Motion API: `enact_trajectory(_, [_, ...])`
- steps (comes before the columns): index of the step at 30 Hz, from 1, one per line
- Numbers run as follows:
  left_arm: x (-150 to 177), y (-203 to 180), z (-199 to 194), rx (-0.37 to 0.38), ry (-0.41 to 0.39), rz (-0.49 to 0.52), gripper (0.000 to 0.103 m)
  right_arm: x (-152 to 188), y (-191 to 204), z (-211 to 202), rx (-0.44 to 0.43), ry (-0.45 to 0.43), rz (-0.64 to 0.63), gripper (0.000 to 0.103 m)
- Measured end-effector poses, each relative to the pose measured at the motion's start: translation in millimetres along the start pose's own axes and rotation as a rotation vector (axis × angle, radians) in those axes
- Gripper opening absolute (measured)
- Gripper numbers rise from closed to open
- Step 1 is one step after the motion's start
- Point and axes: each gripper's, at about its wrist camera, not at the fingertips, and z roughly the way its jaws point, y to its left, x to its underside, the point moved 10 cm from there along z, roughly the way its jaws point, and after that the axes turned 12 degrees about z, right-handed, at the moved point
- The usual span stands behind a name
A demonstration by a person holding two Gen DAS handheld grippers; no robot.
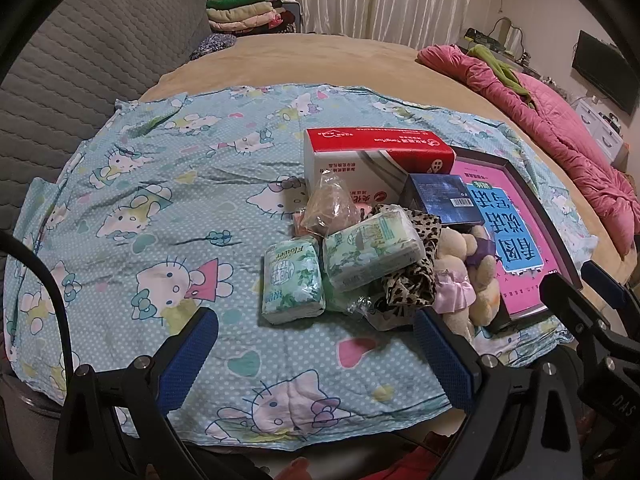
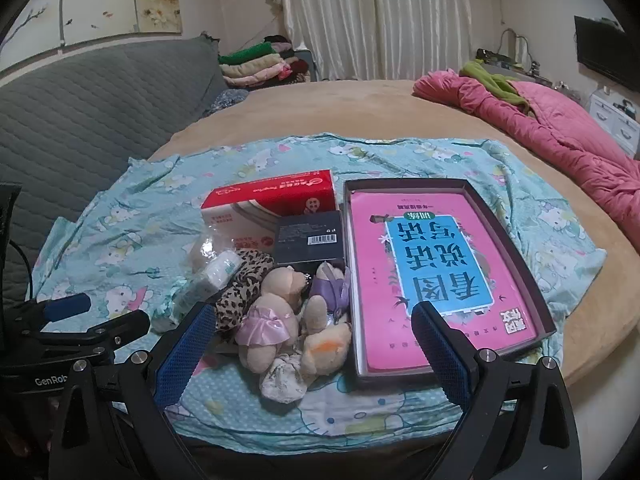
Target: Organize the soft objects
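A heap of small things lies on a light blue cartoon-cat cloth (image 1: 160, 220). It holds two green tissue packs (image 1: 294, 282), a leopard-print cloth (image 1: 412, 280), small plush bears (image 2: 280, 292), a clear plastic bag (image 1: 332, 204), a red-and-white box (image 1: 360, 156) and a dark box (image 2: 312, 240). A dark tray (image 2: 516, 256) holding a pink book lies to the right of them. My left gripper (image 1: 316, 344) is open just short of the tissue packs, with nothing between its fingers. Over the near side of the bears, my right gripper (image 2: 314, 332) is also open and touches nothing.
The cloth lies on a tan bed (image 2: 360, 104). A crumpled pink quilt (image 2: 560, 128) runs along the right side. A grey quilted headboard (image 1: 80, 72) stands on the left, with folded clothes (image 2: 256, 64) stacked behind it. Curtains hang at the back.
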Motion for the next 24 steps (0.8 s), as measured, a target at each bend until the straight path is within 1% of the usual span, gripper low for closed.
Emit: enact_trajectory(24, [-1.6,-1.8,-2.6,-0.001,0.0,0.003,0.099,-1.1,-1.9,0.7,0.016,-0.001,-0.002,0.098])
